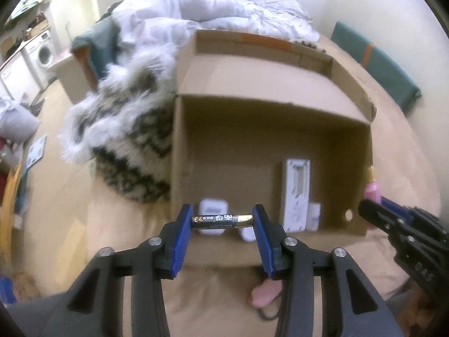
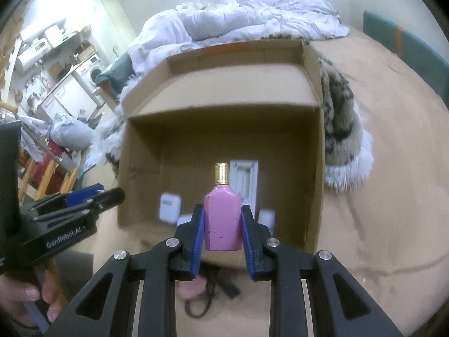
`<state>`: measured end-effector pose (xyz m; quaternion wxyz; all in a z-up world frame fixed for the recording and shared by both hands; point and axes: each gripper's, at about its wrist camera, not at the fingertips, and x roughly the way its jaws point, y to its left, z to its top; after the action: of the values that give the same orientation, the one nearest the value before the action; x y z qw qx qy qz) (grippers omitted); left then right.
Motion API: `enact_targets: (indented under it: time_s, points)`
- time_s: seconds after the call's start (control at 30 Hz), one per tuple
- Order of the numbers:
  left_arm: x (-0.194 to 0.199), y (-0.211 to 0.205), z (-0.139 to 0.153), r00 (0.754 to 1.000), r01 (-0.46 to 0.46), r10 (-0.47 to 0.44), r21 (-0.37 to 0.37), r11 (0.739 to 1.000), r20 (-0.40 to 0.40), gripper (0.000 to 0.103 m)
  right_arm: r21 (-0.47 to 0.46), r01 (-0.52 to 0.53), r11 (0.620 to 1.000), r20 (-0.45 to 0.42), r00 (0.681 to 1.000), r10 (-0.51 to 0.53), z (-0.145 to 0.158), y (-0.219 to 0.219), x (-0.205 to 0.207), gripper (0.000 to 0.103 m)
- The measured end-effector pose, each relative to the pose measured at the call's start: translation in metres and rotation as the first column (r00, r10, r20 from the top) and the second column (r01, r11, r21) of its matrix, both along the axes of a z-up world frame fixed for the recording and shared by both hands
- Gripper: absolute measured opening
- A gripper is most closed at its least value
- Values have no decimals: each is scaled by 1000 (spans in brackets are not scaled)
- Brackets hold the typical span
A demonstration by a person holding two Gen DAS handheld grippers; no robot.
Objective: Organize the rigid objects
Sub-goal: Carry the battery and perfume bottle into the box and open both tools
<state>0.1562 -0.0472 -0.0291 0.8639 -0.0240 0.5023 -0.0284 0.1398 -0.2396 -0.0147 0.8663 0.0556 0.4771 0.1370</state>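
**Battery and pink bottle held at the mouth of the cardboard box**

Battery [image 1: 223, 220] first, nearest the lens: it is pinched end to end by the left claw [image 1: 223, 226], its long axis lying crosswise between the blue ribbed pads, a dark cylinder with a gold band and printed lettering. Over on the other side, the pink bottle [image 2: 222, 219] is clamped by the right claw [image 2: 221, 230], the pads pressed against its flat sides, the bottle upright with its ribbed gold cap [image 2: 221, 172] pointing away from the wrist. The bottle looks hard and matte, with a few dark chips in the paint low on its face.

Just beyond both claws the cardboard box [image 1: 179, 151] is seen, open, its near edge right under the held things. That is the relation on which the next move is judged to turn: the box cavity lies straight ahead and below each claw, so a short carry forward and down should be enough. Neither claw seems clearly nearer; they are held side by side, with the battery's claw to the left of the bottle's.

Inside the box, a small white case [image 1: 212, 216] is seen against the near wall, and a tall white carton [image 1: 296, 193] is standing further right with a smaller white box [image 1: 314, 216] beside it. Free floor is left in the middle and at the back.

Further off, a shaggy black-and-white throw [image 1: 126, 146] is bunched against the box's left wall, and a rumpled white duvet [image 1: 219, 8] is heaped behind, all of it on a tan bed sheet [image 2: 393, 168].
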Motion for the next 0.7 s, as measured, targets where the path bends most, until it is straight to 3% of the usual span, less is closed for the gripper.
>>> enact_targets:
  time_s: [0.2, 0.3, 0.43, 0.53, 0.7]
  points:
    - [38, -14, -18, 999, 39, -38, 37, 999, -16, 40, 9, 10, 1000, -27, 1000, -10, -17, -1, 45, 26]
    - [49, -14, -31, 999, 36, -36, 20, 999, -7, 40, -22, 10, 1000, -29, 1000, -11, -34, 1, 55, 26]
    - [57, -12, -51, 999, 20, -20, 6, 1000, -49, 40, 13, 43, 999, -114, 993, -41, -61, -6, 59, 26]
    - [61, -9, -61, 997, 5, -7, -29, 1000, -72, 40, 6, 41, 999, -129, 991, -39, -67, -5, 64, 26]
    - [60, -18, -67, 998, 45, -44, 30, 999, -54, 40, 26, 56, 998, -164, 985, -51, -76, -5, 71, 26]
